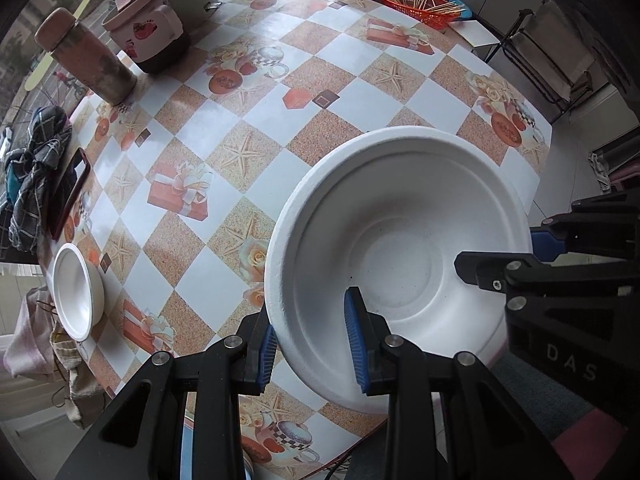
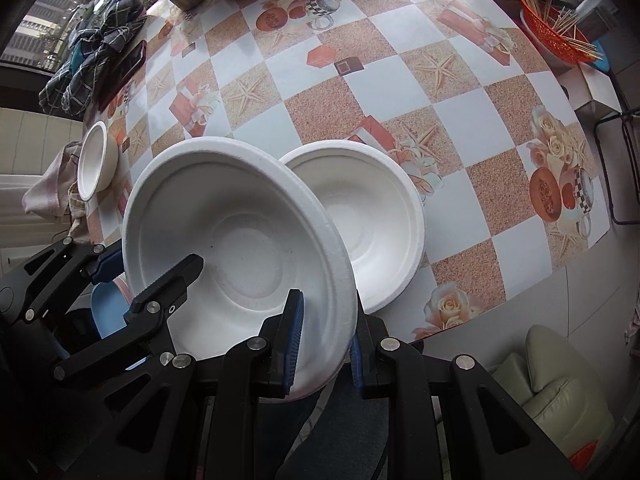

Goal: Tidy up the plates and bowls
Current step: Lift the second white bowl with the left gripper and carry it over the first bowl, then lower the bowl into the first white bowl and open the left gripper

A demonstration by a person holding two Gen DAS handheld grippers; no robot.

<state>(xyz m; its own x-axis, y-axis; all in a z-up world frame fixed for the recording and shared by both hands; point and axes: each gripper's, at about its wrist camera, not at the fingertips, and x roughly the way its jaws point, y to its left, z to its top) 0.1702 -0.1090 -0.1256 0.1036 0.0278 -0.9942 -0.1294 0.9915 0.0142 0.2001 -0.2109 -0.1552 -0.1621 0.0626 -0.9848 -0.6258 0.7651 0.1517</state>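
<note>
Right wrist view: we hold a white bowl (image 2: 240, 236) tilted above the surface (image 2: 460, 128), our right claw (image 2: 324, 344) and left claw (image 1: 312, 344) both pinching its rim. It looks light, thin, crushable; rim grips suit. A second bowl (image 2: 376, 216) sits just behind.

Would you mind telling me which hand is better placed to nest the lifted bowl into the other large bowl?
Right, probably. Both tools grip the lifted bowl, but the right tool holds the rim beside the resting bowl; the left tool holds the far side.
</note>
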